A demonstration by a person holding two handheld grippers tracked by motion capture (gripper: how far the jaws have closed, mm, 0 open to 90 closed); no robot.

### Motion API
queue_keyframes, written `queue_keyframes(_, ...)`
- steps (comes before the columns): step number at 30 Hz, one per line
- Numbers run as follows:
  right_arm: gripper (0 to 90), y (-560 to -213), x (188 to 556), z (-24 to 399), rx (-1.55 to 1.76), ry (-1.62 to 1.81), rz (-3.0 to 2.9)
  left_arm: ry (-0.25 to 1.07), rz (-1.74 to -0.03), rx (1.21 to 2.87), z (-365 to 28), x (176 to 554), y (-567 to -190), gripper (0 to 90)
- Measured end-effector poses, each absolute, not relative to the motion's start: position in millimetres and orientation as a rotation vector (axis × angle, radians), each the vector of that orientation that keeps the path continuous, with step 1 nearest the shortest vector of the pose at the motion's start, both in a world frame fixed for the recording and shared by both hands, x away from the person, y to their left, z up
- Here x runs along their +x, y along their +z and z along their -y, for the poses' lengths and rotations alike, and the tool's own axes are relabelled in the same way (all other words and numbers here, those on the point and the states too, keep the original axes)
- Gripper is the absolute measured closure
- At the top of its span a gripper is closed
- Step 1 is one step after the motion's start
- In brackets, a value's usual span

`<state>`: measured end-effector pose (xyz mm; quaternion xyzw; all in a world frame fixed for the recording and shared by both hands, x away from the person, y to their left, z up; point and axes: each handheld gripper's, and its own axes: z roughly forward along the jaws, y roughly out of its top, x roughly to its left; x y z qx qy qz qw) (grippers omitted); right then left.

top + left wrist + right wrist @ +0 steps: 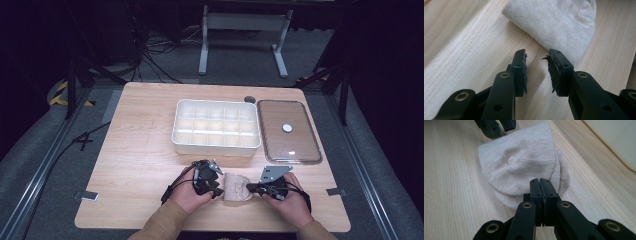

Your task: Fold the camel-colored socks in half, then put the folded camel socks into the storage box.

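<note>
A folded beige sock (237, 187) lies on the wooden table near its front edge, between my two grippers. My left gripper (218, 191) is at the sock's left side. In the left gripper view its jaws (537, 53) stand open over bare wood, and the sock (556, 22) lies just beyond the tips, untouched. My right gripper (250, 188) is at the sock's right side. In the right gripper view its jaws (540, 181) are pressed together at the sock's (521, 165) near edge; I cannot tell whether fabric is pinched. The left gripper (496, 126) is seen beyond the sock.
A white tray with several compartments (216, 146) stands behind the sock at mid-table. A clear lid with a white knob (288, 131) lies to its right. A round cable hole (249, 99) sits at the back. Bare wood extends to the left.
</note>
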<state>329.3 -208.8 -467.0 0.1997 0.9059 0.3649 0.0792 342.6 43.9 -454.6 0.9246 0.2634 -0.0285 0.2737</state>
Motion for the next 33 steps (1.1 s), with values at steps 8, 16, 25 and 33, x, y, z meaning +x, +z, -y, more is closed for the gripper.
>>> queue_keyframes(8, 89.7, -467, 329, 209, 0.600, 1.097, -2.709, -0.084, -0.712, 2.496, -43, 345, -456, 68.3)
queue_keyframes(16, 89.7, -467, 329, 208, 0.593, 1.088, -2.703, -0.081, -0.700, 2.479, -36, 348, -458, 70.0)
queue_keyframes(25, 89.7, -465, 328, 207, 0.594, 1.082, -2.695, -0.058, -0.682, 2.454, -36, 348, -455, 70.2)
queue_keyframes(33, 89.7, -450, 324, 202, 0.578, 1.223, -2.645, -0.062, -0.687, 2.468, -36, 347, -455, 70.2)
